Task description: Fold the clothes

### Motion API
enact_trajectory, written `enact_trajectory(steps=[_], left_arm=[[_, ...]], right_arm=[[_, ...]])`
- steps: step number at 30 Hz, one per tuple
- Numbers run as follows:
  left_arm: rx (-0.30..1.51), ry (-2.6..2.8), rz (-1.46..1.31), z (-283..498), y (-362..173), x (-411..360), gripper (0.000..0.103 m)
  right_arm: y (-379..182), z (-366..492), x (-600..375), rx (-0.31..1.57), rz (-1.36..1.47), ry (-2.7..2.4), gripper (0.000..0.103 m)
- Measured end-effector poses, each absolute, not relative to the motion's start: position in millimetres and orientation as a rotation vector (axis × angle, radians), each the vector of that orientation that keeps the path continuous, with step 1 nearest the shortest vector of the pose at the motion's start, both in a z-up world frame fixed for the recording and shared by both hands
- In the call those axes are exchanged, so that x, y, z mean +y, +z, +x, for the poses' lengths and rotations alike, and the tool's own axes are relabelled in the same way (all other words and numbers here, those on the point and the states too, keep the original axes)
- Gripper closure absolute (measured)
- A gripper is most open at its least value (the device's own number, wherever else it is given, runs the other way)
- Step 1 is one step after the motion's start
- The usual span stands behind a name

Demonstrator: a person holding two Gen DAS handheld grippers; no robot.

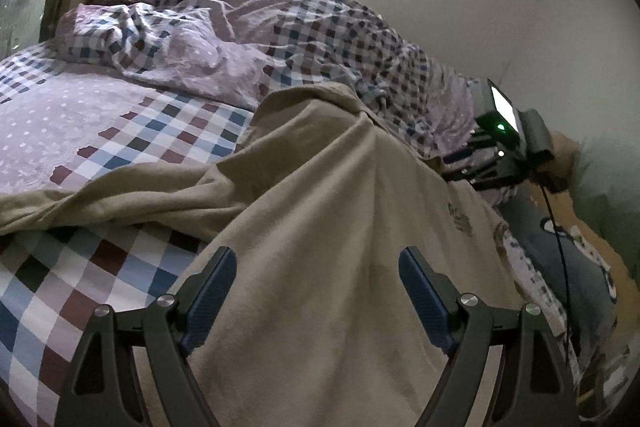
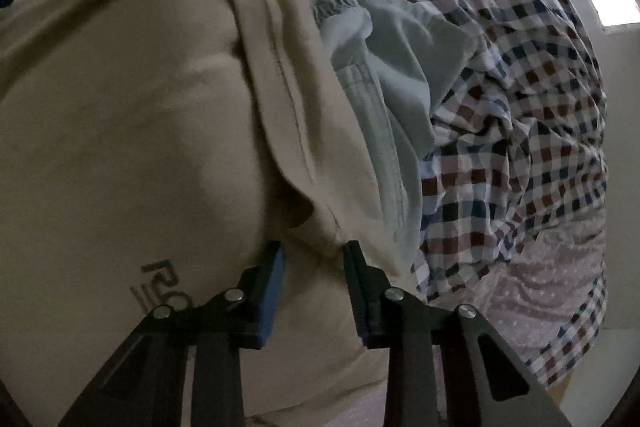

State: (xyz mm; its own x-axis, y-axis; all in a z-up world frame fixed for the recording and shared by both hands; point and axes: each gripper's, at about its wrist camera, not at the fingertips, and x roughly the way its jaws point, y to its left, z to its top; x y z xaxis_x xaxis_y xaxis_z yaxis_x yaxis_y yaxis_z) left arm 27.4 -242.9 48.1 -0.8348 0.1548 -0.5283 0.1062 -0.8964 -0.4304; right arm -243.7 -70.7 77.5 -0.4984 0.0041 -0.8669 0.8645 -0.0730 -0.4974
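A beige shirt [image 1: 320, 211] lies spread and rumpled on the bed. My left gripper [image 1: 316, 259] is open just above its cloth, holding nothing. In the right wrist view the same beige shirt [image 2: 132, 131] fills the left side, with dark lettering near the fingers. My right gripper [image 2: 314, 251] is partly open with a fold at the shirt's hemmed edge between its jaws; the jaws do not pinch it. The right gripper also shows in the left wrist view [image 1: 472, 159] at the shirt's far right edge.
The bed has a checked and lilac sheet [image 1: 100, 131] and a crumpled checked duvet [image 1: 280, 27] at the back. A pale green garment [image 2: 392, 67] lies beside the shirt. A grey and yellow pillow [image 1: 576, 259] sits at the right by the wall.
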Motion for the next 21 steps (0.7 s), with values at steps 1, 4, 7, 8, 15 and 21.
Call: enact_trajectory(steps=[1, 4, 7, 8, 15, 21], left_arm=[[-0.71, 2.898, -0.899, 27.3, 47.3, -243.0, 0.017], [-0.749, 2.891, -0.915, 26.4, 43.3, -247.5, 0.017], [-0.789, 2.891, -0.927, 26.3, 40.3, -253.0, 0.017], [-0.796, 2.894, -0.927, 26.5, 40.3, -254.2, 0.017], [-0.824, 2.899, -0.927, 26.1, 39.3, -259.5, 0.017], [-0.861, 2.891, -0.943, 24.9, 37.6, -263.3, 0.017]], right_arm=[[77.1, -246.7, -73.1, 1.527, 0.951, -1.654, 0.072], [76.2, -254.8, -79.4, 1.509, 0.937, -1.672, 0.081], [83.9, -264.2, -82.5, 1.518, 0.896, -1.76, 0.097], [89.4, -270.1, -83.0, 1.495, 0.882, -1.807, 0.098], [117.7, -320.2, -88.4, 1.304, 0.884, -2.126, 0.099], [106.1, -368.2, -104.8, 1.131, 1.048, -2.287, 0.091]])
